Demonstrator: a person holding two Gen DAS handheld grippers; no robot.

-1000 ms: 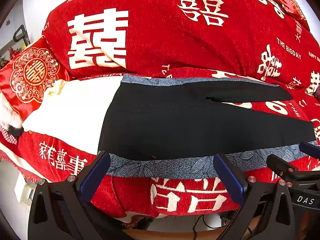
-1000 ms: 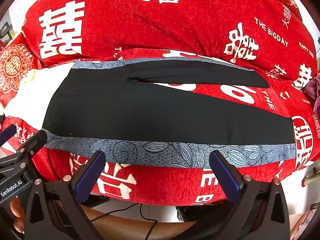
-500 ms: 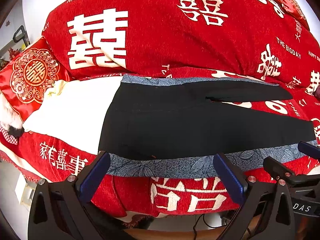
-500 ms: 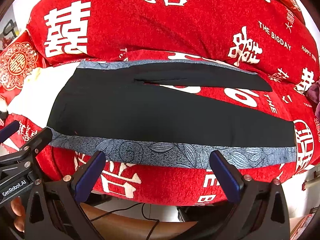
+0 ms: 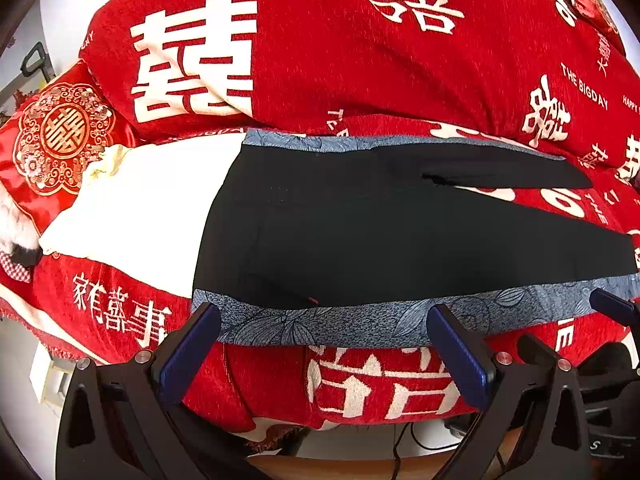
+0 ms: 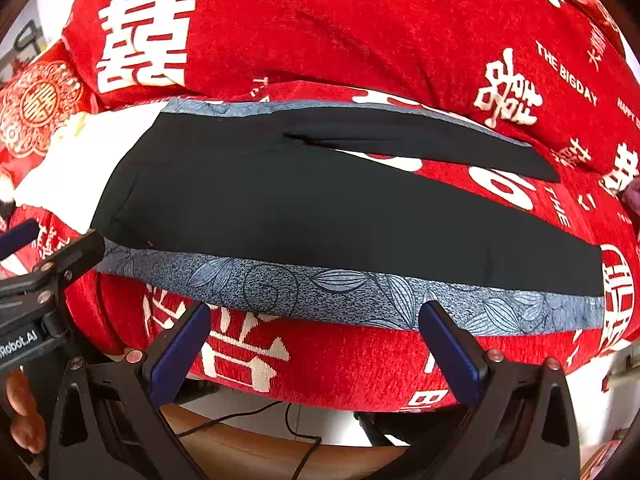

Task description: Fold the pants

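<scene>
Black pants (image 5: 360,232) with grey-blue leaf-patterned side stripes (image 5: 360,320) lie flat across a red sofa, waist to the left, legs running right and parted in a narrow V. My left gripper (image 5: 324,316) stands open just before the near stripe by the waist end, holding nothing. In the right wrist view the same pants (image 6: 320,208) fill the middle. My right gripper (image 6: 314,314) is open in front of the near stripe (image 6: 360,292) along the leg, holding nothing. Each gripper shows at the edge of the other's view.
A red sofa cover (image 5: 360,60) with white wedding characters covers seat and backrest. A white cushion (image 5: 152,200) lies under the waist end, a red embroidered pillow (image 5: 60,136) farther left. Cables (image 6: 248,416) run on the floor below the seat's front edge.
Both grippers have crept a little closer to the pants' near striped edge and stay open. The pants have not moved.
</scene>
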